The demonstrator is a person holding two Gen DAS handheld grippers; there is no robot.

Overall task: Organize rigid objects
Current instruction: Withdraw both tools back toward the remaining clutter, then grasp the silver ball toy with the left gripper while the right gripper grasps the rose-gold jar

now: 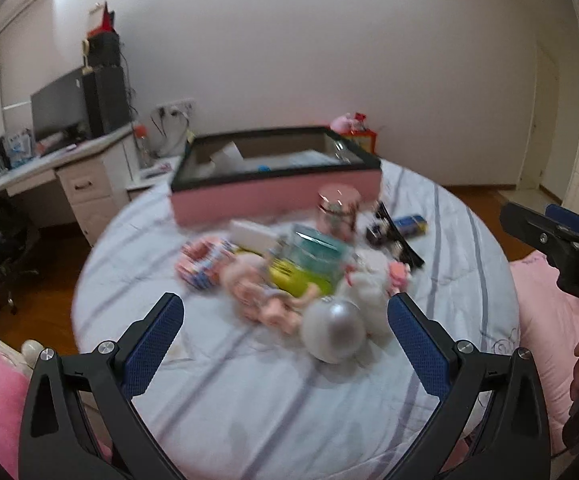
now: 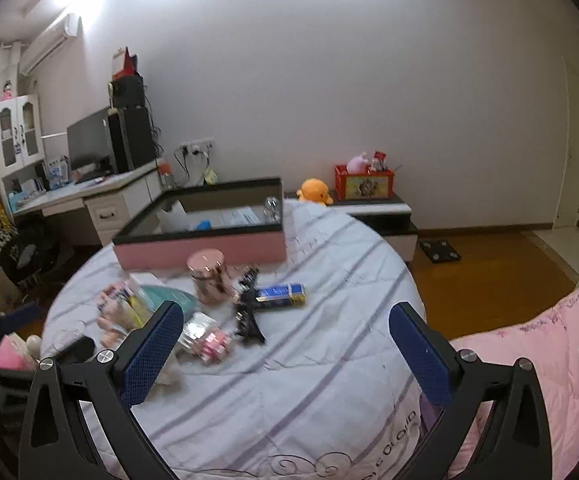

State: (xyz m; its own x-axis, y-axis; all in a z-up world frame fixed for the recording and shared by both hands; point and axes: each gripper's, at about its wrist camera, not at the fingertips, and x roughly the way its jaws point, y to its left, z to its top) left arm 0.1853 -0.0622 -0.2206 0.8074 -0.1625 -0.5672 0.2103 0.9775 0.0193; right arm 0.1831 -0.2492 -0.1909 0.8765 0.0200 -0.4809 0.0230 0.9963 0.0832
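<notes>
- Here, the left tool (image 1: 283,326) hangs with its blue-padded fingers spread wide, gripping nothing, above the striped pale-blue bedsheet (image 1: 249,400); the right tool (image 2: 285,334) is likewise spread and empty.
- The things to be organized lie in a loose heap in the middle of the bed, in front of the open pink box with black rim (image 1: 277,196), which stands at the far edge.
- Risk: the glossy pearl-white round object (image 1: 335,330) sits nearest the left tool; its smooth curved surface would probably slip out of a pinch or roll across the soft sheet.
- Risk: the rose-gold lidded jar (image 2: 208,280) stands upright on yielding bedding, so a sideways nudge could tip it.
- Risk: the items touch and overlap, so closing on one may drag a neighbour; the black spiky hair clip (image 2: 247,308) lies against the blue-and-yellow rectangular pack (image 2: 281,295).
- Risk: the two tools work close together and could collide over the heap.
- Hard to make out: the left view is motion-blurred, so the pale dolls, the teal container (image 1: 317,258) and the yellow-green piece beneath it are uncertain.
- Hidden: the box's floor is only partly visible; a white sheet and a small blue item show inside.
</notes>
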